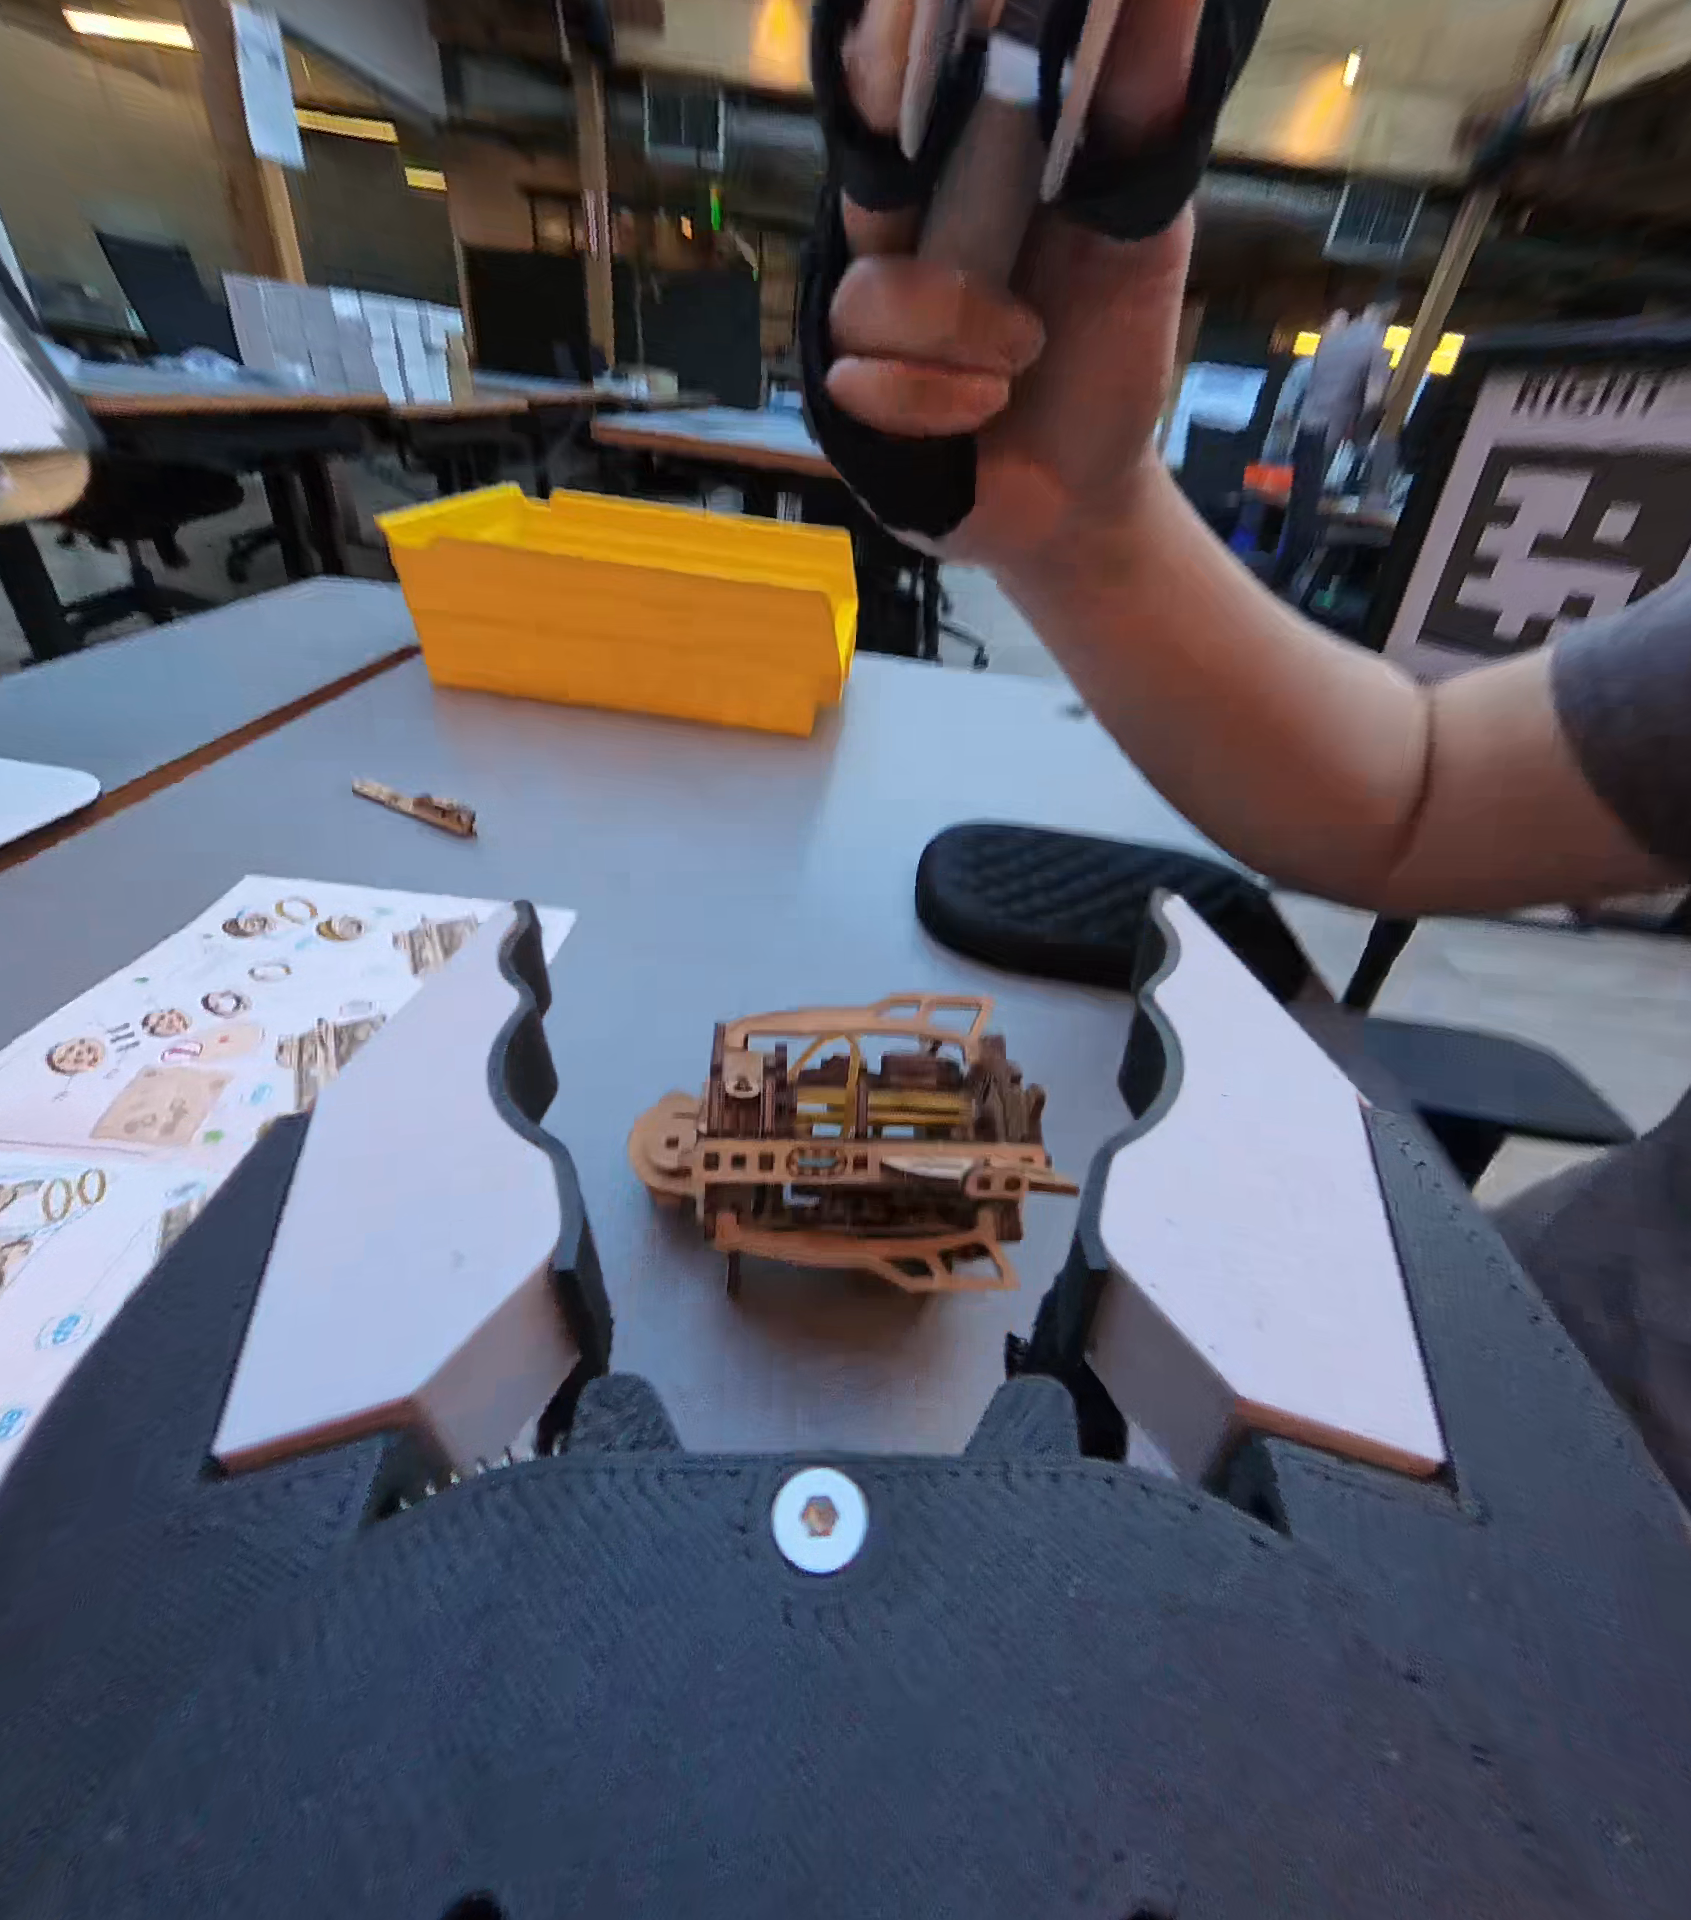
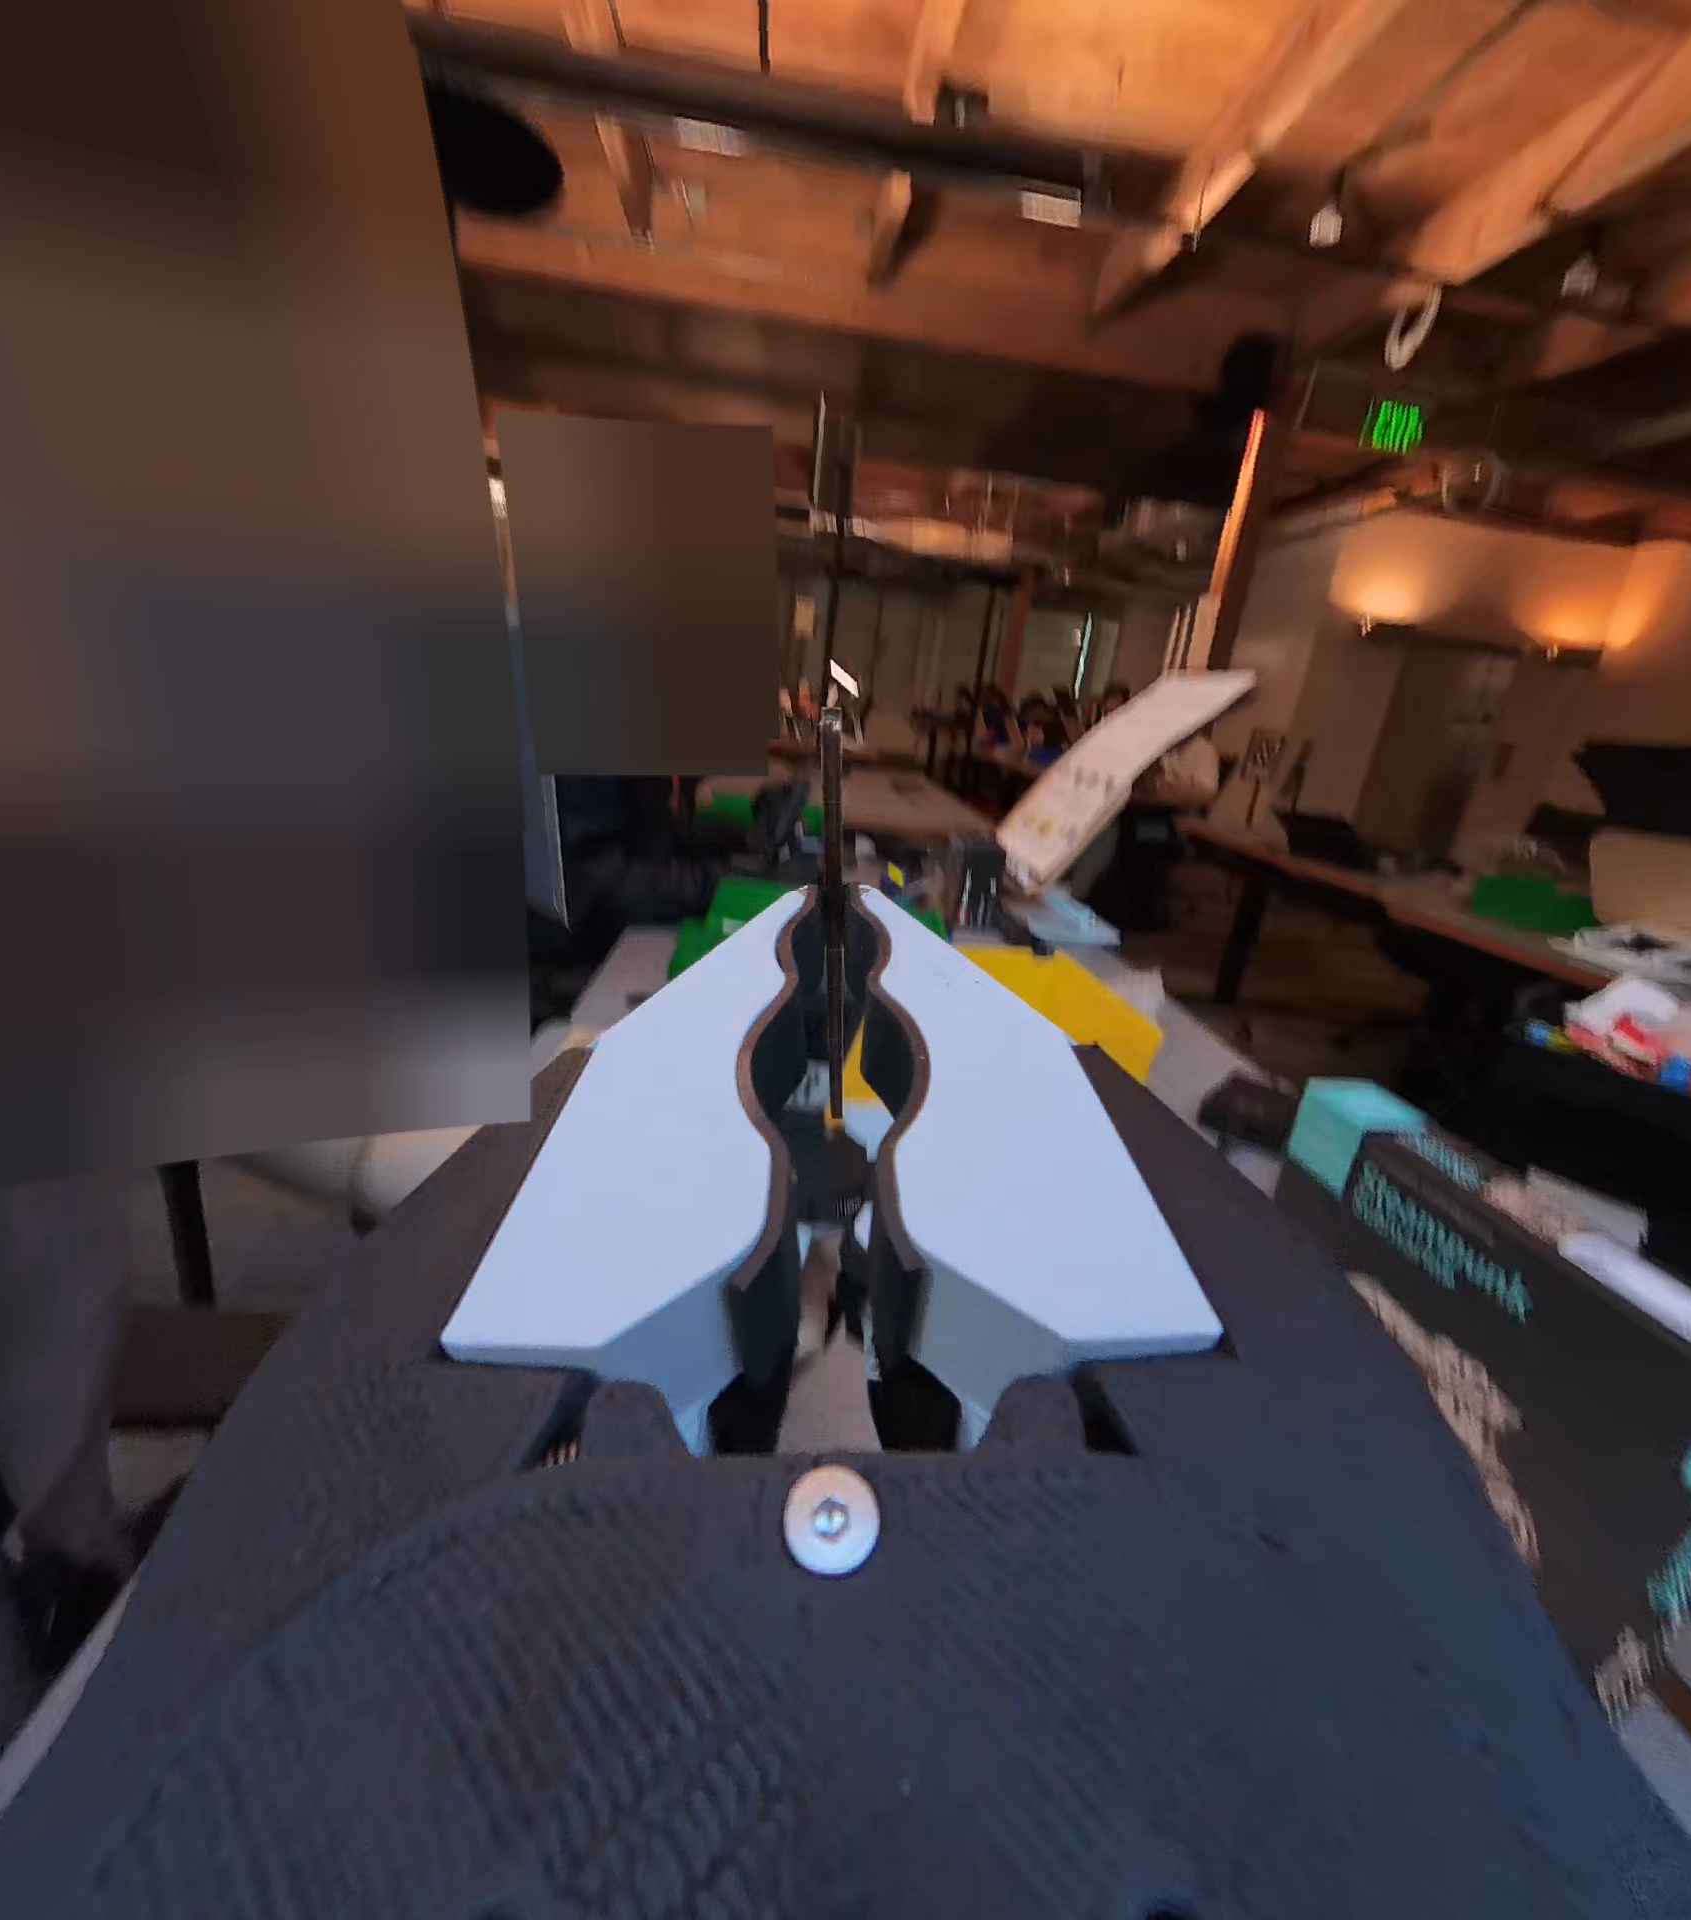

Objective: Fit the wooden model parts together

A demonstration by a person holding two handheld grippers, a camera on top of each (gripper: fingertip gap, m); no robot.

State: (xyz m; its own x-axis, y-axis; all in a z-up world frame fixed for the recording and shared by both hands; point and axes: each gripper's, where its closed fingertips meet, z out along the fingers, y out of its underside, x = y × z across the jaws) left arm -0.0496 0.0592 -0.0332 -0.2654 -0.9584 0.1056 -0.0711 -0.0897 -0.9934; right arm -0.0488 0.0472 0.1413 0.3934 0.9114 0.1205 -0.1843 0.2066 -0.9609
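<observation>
Directly ahead of the left tool point(image 1: 836, 1122), between its two widely parted fingers point(image 1: 425, 1174), the half-built wooden model point(image 1: 846, 1132) is seen standing on the grey tabletop point(image 1: 716, 831). Nothing is gripped by this tool, and no contact with the model can be made out. The model's long axis is laid across the line of the fingers, left to right, so that a closing of the tool would be met by its two ends.

By contrast, the right tool point(image 2: 833, 935) is raised well above the tabletop and pointed out toward the room. It is clenched on a thin dark part point(image 2: 830, 831), held edge-on and standing up past the fingertips; what kind of part it is cannot be settled from so narrow a view, though a slim wooden piece is likely. In the left wrist view the right hand point(image 1: 986, 343) is shown high over the far side of the tabletop, with the forearm bent upward from the elbow.

The left tool is therefore judged the nearer to the model, and the held part would have to be brought down toward it.

A loose wooden strip point(image 1: 415, 807), a yellow bin point(image 1: 628, 613) and instruction sheets point(image 1: 166, 1049) are left farther off.
</observation>
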